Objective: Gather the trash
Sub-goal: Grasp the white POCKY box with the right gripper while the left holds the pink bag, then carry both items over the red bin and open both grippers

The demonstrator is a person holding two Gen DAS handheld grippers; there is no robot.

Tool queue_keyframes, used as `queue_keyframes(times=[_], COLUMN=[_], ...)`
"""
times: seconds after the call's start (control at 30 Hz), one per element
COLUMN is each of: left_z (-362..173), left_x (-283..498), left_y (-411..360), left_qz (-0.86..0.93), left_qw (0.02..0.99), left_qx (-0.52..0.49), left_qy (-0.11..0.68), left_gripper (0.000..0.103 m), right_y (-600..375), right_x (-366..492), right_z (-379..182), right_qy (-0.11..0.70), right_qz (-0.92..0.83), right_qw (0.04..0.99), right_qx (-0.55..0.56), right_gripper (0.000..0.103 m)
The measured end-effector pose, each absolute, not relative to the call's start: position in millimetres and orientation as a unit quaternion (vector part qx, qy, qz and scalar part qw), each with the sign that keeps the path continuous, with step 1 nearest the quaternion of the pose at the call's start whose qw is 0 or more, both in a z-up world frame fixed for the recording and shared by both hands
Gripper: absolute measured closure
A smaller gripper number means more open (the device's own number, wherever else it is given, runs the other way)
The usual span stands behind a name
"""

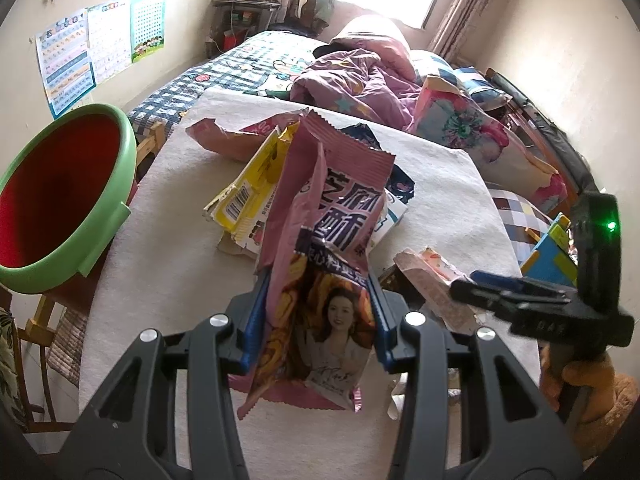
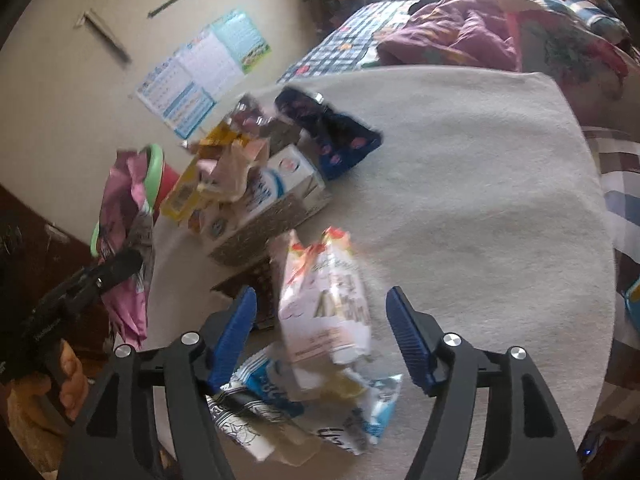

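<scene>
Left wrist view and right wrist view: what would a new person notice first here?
First, the tall pink snack bag, clamped upright between the left gripper fingers. Next, the green-rimmed red bin at the table's left edge. In the right wrist view, a white and orange wrapper stands untouched between the open right gripper fingers, amid scattered litter.
</scene>
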State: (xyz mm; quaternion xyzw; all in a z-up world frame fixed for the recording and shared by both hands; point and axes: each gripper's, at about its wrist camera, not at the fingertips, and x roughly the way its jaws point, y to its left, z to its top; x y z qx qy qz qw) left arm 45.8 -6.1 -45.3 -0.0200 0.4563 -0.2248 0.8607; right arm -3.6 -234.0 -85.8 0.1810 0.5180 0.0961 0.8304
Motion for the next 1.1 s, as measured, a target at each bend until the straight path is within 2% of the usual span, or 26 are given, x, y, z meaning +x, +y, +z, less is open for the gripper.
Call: queue_keyframes(times=[0.07, 0.1, 0.13, 0.23, 0.7, 1.1], left_z=[-45, -45, -45, -48, -48, -48], left_x=[46, 46, 46, 47, 50, 62], left_y=[-5, -6, -5, -2, 2, 34], left_qz=[-0.225, -0.224, -0.223, -0.220, -0.220, -0.220], left_qw=[0.861, 0.861, 0.861, 0.862, 0.861, 0.863], left_qx=[-0.020, -0.020, -0.021, -0.023, -0.025, -0.033], left_qy=[0.456, 0.456, 0.456, 0.457, 0.458, 0.453], left_gripper=[0.061, 0.061, 0.061, 0.061, 0.061, 0.061], right_y=[-228, -226, -226, -228, -240, -207], right_x=[-2, -3, -3, -4, -4, 6], right_z=[-92, -94, -95, -94, -44, -33], right_qy=[0.528, 0.530, 0.533, 0.525, 0.441, 0.427], right_qz=[0.100, 0.100, 0.102, 0.104, 0.079, 0.079], right_qw=[0.826, 0.825, 0.823, 0.824, 0.869, 0.877], right_qx=[0.173, 0.169, 0.169, 0.184, 0.209, 0.204], right_gripper=[0.040, 0.046, 0.059, 0.064, 0.065, 0.065])
